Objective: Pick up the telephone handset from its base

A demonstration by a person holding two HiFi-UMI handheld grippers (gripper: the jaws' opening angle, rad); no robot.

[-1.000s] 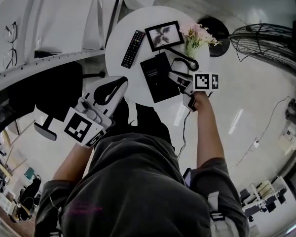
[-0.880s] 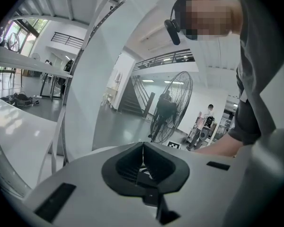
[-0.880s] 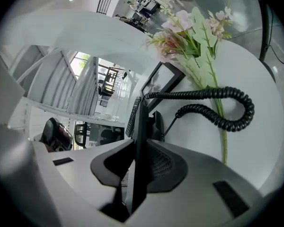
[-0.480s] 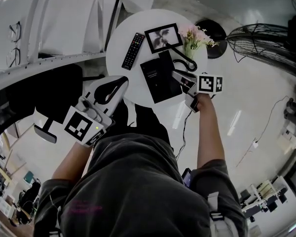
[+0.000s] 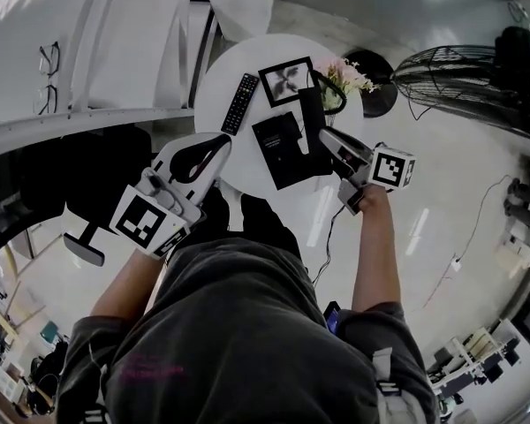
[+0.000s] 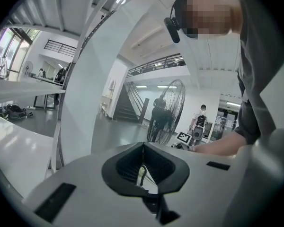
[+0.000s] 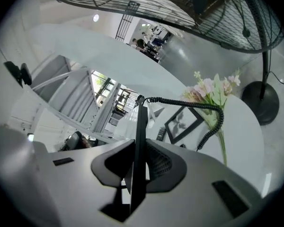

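The black telephone handset [image 5: 311,124] hangs lifted above the round white table [image 5: 219,88], clear of its flat black base [image 5: 278,148]. My right gripper [image 5: 325,141] is shut on it. In the right gripper view the handset [image 7: 141,126] stands edge-on between the two pads, with my right gripper [image 7: 139,161] clamped on its sides. Its coiled cord [image 7: 213,115] arcs from the top of the handset down to the right toward the table. My left gripper [image 5: 214,147] hovers off the table's near left edge, and in its own view my left gripper [image 6: 143,167] is shut on nothing.
On the table lie a remote [image 5: 239,104], a picture frame [image 5: 287,79] and a vase of pink flowers [image 5: 344,76]. A large floor fan [image 5: 450,73] stands beyond the table to the right, and a black office chair [image 5: 97,184] sits at the left.
My right gripper has risen with the handset, lifting it off the base and drawing the coiled cord up. The left gripper has come up a little.
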